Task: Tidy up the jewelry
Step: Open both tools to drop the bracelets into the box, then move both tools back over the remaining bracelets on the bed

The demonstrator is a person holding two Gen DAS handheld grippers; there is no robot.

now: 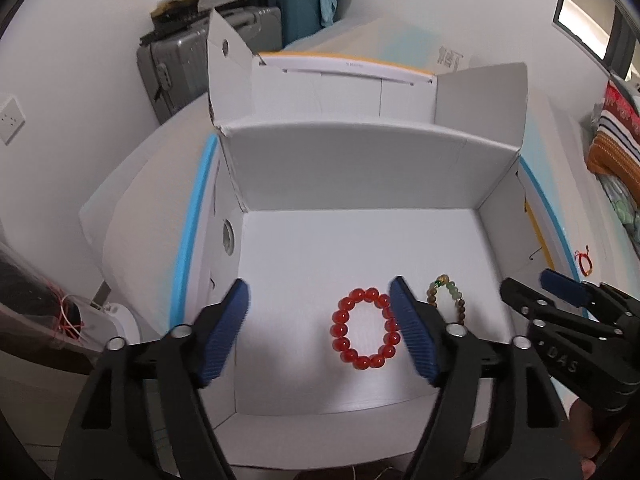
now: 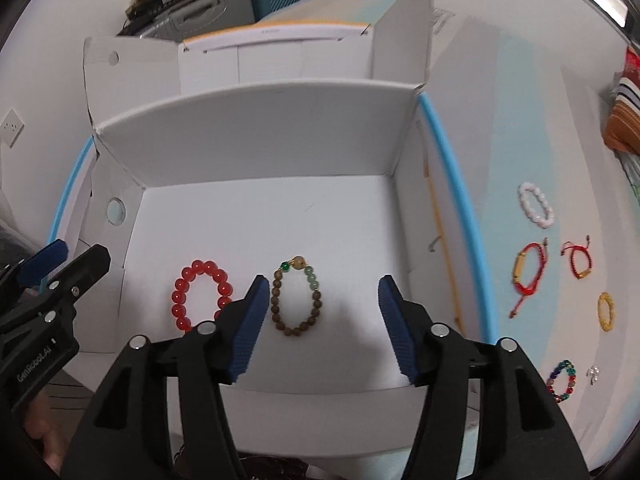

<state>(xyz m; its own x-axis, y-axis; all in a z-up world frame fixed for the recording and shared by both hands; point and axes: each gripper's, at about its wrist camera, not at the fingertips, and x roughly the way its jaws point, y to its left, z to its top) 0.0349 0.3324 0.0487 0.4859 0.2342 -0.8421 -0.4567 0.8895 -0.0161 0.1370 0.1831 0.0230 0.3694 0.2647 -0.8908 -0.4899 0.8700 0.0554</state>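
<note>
Both my grippers, left (image 1: 320,328) & right (image 2: 322,322), hang released w/ nothing between pads; red bead bracelet (image 2: 201,295) & brown bead bracelet (image 2: 295,300) lie lower-centre in the white box (image 2: 256,132), so lift clear before swinging right for the white bracelet (image 2: 536,205).

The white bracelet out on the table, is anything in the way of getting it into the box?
Yes. The white bracelet lies outside the box, and the box's right wall stands between it and the floor inside. The right gripper, open and empty, would have to lift it over.
</note>
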